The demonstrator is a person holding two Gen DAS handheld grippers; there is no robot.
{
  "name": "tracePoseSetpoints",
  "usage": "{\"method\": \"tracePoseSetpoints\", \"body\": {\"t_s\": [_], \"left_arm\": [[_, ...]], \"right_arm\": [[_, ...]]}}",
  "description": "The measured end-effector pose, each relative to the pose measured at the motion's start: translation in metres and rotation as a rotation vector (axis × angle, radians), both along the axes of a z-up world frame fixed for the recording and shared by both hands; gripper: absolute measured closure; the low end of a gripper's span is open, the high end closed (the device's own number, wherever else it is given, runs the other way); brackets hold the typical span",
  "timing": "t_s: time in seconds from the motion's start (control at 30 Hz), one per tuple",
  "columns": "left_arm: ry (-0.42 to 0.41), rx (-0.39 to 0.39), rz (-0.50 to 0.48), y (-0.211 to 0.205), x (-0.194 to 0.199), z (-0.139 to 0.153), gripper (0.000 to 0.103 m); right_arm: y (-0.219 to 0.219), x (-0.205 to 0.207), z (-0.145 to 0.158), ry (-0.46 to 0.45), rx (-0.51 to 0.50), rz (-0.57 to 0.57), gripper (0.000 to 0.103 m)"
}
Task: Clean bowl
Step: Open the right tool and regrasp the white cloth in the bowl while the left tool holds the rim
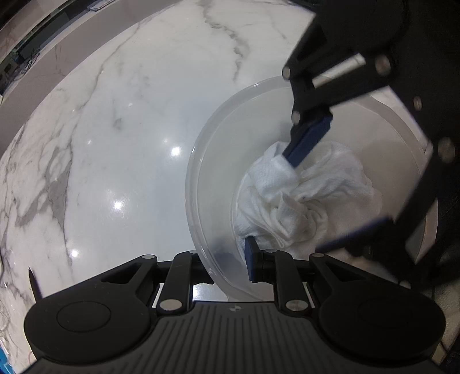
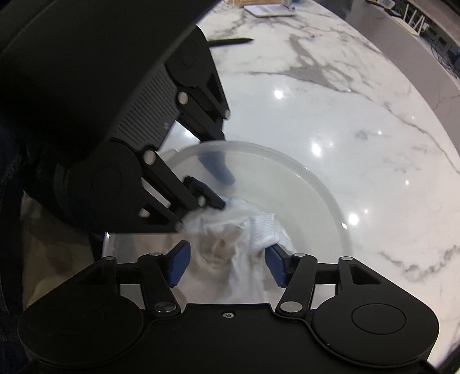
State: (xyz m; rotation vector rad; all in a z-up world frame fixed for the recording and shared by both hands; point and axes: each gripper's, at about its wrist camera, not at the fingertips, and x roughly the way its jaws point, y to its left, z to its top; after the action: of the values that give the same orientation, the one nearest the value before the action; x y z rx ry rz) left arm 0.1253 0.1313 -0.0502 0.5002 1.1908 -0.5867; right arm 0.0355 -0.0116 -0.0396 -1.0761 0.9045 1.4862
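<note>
A translucent plastic bowl (image 1: 201,184) stands on the white marble counter; it also shows in the right wrist view (image 2: 316,184). A crumpled white cloth (image 1: 304,195) lies inside it and shows in the right wrist view (image 2: 244,238) too. My left gripper (image 1: 234,259) is shut on the bowl's near wall, one blue pad inside, one outside. My right gripper (image 2: 227,261) reaches down into the bowl, its blue pads closed on the cloth. In the left wrist view the right gripper (image 1: 316,184) comes in from the upper right.
The marble counter (image 1: 115,143) spreads to the left of the bowl. A black pen (image 2: 230,41) lies on the counter behind the left gripper. A white flat device (image 2: 270,10) sits at the far edge.
</note>
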Motion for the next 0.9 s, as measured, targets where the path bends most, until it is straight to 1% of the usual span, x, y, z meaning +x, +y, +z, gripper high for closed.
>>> {"method": "tracePoseSetpoints", "body": {"t_s": [0.1,0.13,0.17,0.23,0.27,0.33,0.4,0.43,0.47,0.5,0.57,0.6,0.63,0.7,0.8,0.9], "left_arm": [[0.003,-0.006,0.004,0.009,0.002,0.001,0.086],[0.004,-0.006,0.003,0.014,0.001,-0.004,0.086],[0.004,-0.005,0.002,0.001,0.000,-0.006,0.086],[0.002,-0.002,-0.003,-0.054,-0.033,0.001,0.086],[0.002,0.000,-0.003,-0.070,-0.059,0.010,0.086],[0.004,-0.001,0.000,-0.071,-0.061,0.009,0.086],[0.006,-0.004,0.002,-0.090,-0.069,0.011,0.086],[0.007,-0.005,0.003,-0.093,-0.070,0.012,0.086],[0.008,-0.006,0.004,-0.097,-0.071,0.012,0.086],[0.010,-0.006,0.005,-0.101,-0.070,0.014,0.086],[0.013,-0.005,0.006,-0.107,-0.069,0.016,0.086],[0.015,-0.005,0.007,-0.125,-0.079,0.020,0.086],[0.020,-0.006,0.008,-0.127,-0.088,0.026,0.086],[0.024,-0.008,0.010,-0.128,-0.088,0.028,0.086],[0.024,-0.007,0.007,-0.129,-0.087,0.024,0.086],[0.032,-0.010,0.002,-0.128,-0.085,0.026,0.086]], "right_arm": [[0.000,-0.003,-0.005,-0.004,0.002,-0.003,0.046],[0.000,-0.004,-0.006,-0.006,0.001,-0.004,0.046],[-0.001,-0.004,-0.009,-0.008,0.000,-0.006,0.046],[-0.001,-0.005,-0.011,-0.013,0.000,-0.001,0.046],[-0.002,-0.007,-0.013,-0.021,0.000,0.010,0.046],[-0.004,-0.010,-0.014,-0.038,0.007,0.024,0.050],[-0.004,-0.013,-0.016,-0.066,0.015,0.039,0.056],[-0.004,-0.014,-0.016,-0.077,0.017,0.046,0.059],[-0.005,-0.015,-0.016,-0.086,0.021,0.053,0.063],[-0.005,-0.015,-0.015,-0.089,0.024,0.053,0.069],[-0.005,-0.015,-0.014,-0.103,0.026,0.054,0.076],[-0.005,-0.015,-0.014,-0.110,0.023,0.054,0.078],[-0.005,-0.014,-0.013,-0.112,0.019,0.052,0.080],[-0.004,-0.014,-0.012,-0.114,0.009,0.049,0.081],[-0.005,-0.015,-0.011,-0.126,-0.001,0.053,0.082],[-0.006,-0.016,-0.010,-0.141,-0.011,0.063,0.082]]}}
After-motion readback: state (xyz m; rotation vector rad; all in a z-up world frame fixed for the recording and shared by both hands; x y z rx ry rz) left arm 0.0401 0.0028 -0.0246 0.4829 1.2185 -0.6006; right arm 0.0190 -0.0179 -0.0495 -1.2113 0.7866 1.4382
